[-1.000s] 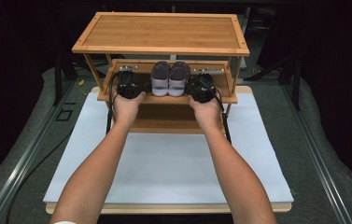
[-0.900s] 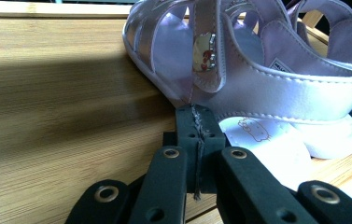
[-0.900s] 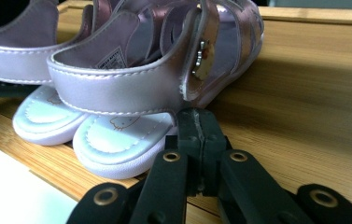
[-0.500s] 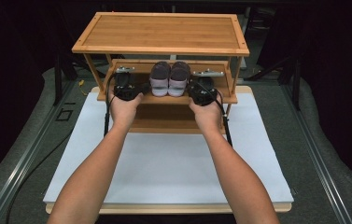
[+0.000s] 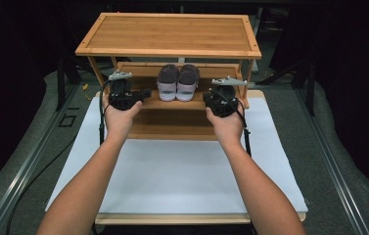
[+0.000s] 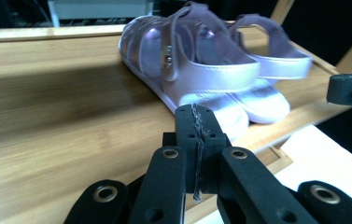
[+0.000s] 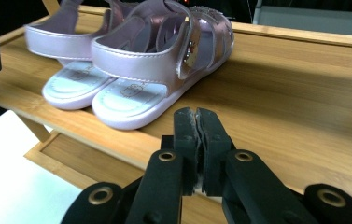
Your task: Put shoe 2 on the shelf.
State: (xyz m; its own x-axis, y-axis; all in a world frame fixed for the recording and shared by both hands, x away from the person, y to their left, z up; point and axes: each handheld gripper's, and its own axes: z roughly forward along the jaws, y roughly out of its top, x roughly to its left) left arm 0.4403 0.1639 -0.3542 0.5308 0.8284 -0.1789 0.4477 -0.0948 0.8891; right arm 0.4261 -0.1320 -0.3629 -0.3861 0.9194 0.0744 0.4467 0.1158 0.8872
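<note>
Left claw (image 5: pixel 140 94) in left hand (image 5: pixel 118 115), at left end of middle shelf (image 5: pixel 172 104) of bamboo rack (image 5: pixel 168 35); jaws pressed together, nothing between them. Left gripper view: jaws closed just short of sandal heels.

Pair of pale purple sandals (image 5: pixel 177 83) side by side at centre of middle shelf, heels toward person, soles flat.

Right claw (image 5: pixel 207 100) in right hand (image 5: pixel 227 125), at right end of same shelf; jaws closed, empty, near sandals, not touching.

Rack stands at far edge of white worktop (image 5: pixel 172 171).
</note>
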